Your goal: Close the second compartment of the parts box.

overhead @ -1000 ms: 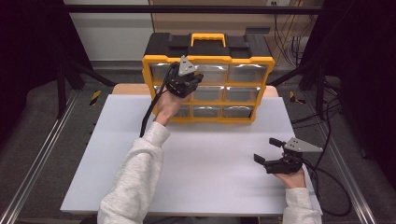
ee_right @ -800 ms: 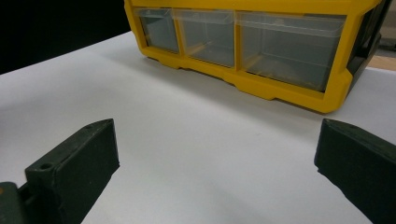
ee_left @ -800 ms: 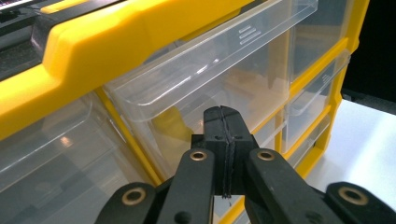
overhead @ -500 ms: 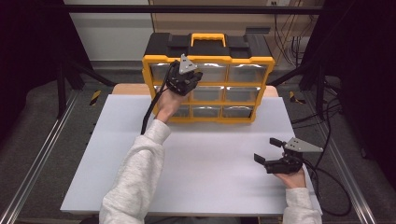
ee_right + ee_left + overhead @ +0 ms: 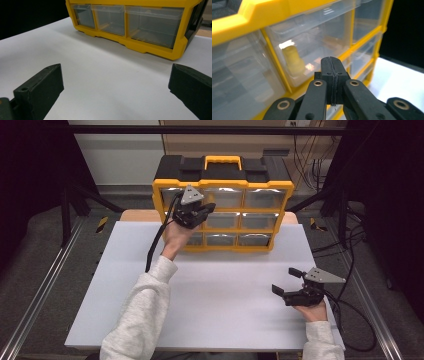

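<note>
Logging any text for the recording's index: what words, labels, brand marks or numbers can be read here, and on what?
None can be read. The yellow drawer organizer, its clear drawers, the white table and both the left gripper and the right gripper show no legible lettering.

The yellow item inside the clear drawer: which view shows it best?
The left gripper view: the yellow item sits close up behind the clear drawer front, just beyond the shut left hand-held gripper. In the high view that hand-held gripper covers that part of the drawer cabinet. The right gripper view catches the bottom row of drawers.
</note>
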### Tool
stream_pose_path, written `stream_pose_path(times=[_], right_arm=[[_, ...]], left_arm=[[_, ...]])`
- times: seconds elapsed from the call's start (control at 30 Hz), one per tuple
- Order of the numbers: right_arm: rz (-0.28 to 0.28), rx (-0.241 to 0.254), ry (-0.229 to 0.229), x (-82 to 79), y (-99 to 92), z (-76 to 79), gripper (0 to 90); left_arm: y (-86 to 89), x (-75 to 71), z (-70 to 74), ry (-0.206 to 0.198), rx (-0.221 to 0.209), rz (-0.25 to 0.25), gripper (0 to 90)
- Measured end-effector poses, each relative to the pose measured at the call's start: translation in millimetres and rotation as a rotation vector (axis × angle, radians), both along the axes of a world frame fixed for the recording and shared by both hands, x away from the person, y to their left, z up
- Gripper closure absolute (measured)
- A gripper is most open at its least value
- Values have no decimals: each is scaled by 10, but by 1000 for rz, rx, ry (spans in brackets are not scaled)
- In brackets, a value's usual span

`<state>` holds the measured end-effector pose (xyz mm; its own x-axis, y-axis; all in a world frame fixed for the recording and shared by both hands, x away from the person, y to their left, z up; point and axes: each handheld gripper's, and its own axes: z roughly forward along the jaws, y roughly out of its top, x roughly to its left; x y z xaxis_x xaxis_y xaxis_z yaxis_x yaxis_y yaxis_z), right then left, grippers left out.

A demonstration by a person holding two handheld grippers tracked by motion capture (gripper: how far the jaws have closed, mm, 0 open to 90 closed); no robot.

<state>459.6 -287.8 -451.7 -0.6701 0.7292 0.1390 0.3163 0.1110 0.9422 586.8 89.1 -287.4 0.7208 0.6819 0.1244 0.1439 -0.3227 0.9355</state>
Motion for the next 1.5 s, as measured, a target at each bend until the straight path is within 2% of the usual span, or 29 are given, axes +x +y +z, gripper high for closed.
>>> stream_pose_path(times=[0.07,0.13,0.2,0.33,0.43,0.5,0.67,0.87,1.2,1.27,1.33,1.5], right_arm=[[0,-2,0,1,-1,-1,3],[-2,-6,-1,5,-1,-5,3],[-3,-6,0,4,0,-6,3],[-2,-4,-2,5,4,-7,3],[-3,-4,-1,4,4,-7,3],[-5,-1,1,2,3,-4,3],[-7,-3,-2,5,5,-7,3],[-8,-4,1,5,9,-10,3],[-9,-3,3,7,8,-12,3],[-9,-6,4,8,9,-14,3],[-8,-7,3,7,11,-15,3],[-10,-3,3,6,12,-15,3]], left_arm=[[30,-59,-5,3,-17,-3,811],[71,-112,-16,19,-53,-23,780],[118,-180,-40,23,-80,-37,710],[211,-287,-97,35,-113,-54,526],[297,-364,-154,59,-151,-78,365],[358,-429,-202,51,-167,-78,292],[503,-562,-340,78,-191,-95,106],[646,-670,-461,95,-185,-79,32],[932,-879,-726,76,-164,-68,27],[999,-916,-797,82,-179,-71,27],[1061,-959,-878,81,-173,-60,26],[1203,-1028,-1065,110,-174,-37,26]])
